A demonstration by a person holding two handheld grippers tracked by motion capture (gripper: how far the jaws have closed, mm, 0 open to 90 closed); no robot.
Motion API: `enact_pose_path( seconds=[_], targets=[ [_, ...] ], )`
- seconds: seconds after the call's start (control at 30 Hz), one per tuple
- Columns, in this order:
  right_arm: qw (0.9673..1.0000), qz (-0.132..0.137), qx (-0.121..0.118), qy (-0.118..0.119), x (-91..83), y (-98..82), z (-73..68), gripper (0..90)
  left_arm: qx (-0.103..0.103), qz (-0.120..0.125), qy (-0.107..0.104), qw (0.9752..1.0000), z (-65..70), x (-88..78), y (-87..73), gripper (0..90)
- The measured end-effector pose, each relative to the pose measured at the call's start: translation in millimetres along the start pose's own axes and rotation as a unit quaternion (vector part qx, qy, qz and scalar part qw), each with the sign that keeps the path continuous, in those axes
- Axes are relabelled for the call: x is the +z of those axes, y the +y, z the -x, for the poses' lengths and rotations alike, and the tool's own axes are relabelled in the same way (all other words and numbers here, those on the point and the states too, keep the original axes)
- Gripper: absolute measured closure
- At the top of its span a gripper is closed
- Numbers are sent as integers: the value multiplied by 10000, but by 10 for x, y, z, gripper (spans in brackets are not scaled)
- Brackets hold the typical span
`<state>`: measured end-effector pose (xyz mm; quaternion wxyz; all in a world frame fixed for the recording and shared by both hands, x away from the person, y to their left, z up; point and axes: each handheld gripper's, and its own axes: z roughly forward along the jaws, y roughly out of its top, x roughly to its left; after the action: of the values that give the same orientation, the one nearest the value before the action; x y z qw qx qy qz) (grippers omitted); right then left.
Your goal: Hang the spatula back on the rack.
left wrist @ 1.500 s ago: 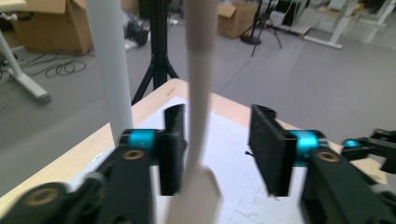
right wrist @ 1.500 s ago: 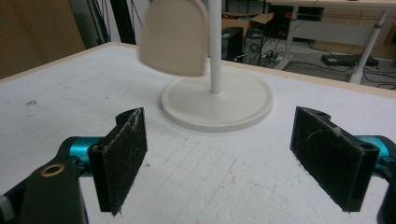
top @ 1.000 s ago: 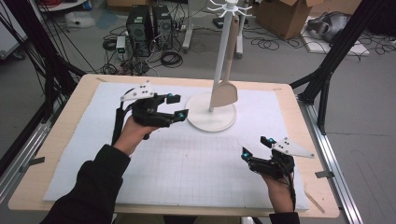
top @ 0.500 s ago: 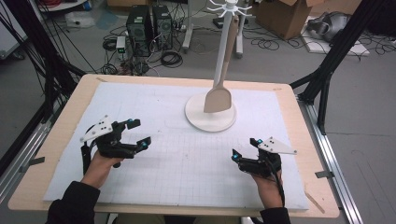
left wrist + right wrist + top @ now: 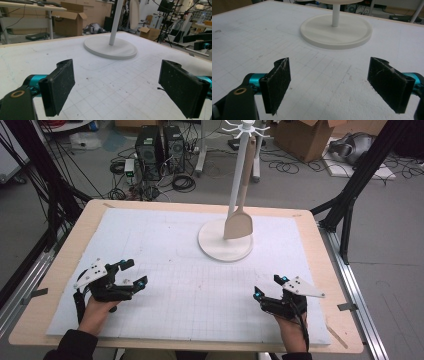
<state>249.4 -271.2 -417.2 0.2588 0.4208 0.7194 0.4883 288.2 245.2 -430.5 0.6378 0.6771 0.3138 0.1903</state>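
A white stand (image 5: 212,246) with a round base and a tall pole rises at the far middle of the table. A wooden spatula (image 5: 238,224) hangs from its top, its blade just above the base. My left gripper (image 5: 136,272) rests open near the front left, far from the stand. My right gripper (image 5: 267,286) stands open near the front right. In the left gripper view the wide-apart jaws (image 5: 122,87) frame bare mat, with the stand base (image 5: 110,47) beyond. The right gripper view has its own jaws (image 5: 334,85) apart and empty, the base (image 5: 335,31) ahead.
A white gridded mat (image 5: 190,285) covers most of the wooden table (image 5: 350,340). Black frame struts (image 5: 350,185) stand at both sides of the table. Computers, cables and cardboard boxes (image 5: 300,135) lie on the floor beyond the far edge.
My left gripper has drawn back from beside the stand base to the front left of the table. The right gripper has shifted only slightly. The spatula still hangs on the stand.
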Motion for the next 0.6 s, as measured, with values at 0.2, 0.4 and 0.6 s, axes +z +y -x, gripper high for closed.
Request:
enact_pose_path(
  seconds=[0.2,0.4,0.6],
  targets=[
    [10000,32,-2,-36,-25,-32,-5,179,-13,-73,-6,10000,21,-13,-57,139],
    [10000,3,23,-28,-15,-57,-29,180,36,-127,-20,9999,55,2,-74,140],
    [10000,12,38,-40,-5,-54,-31,179,12,-140,-32,9999,52,17,-82,143]
  ],
)
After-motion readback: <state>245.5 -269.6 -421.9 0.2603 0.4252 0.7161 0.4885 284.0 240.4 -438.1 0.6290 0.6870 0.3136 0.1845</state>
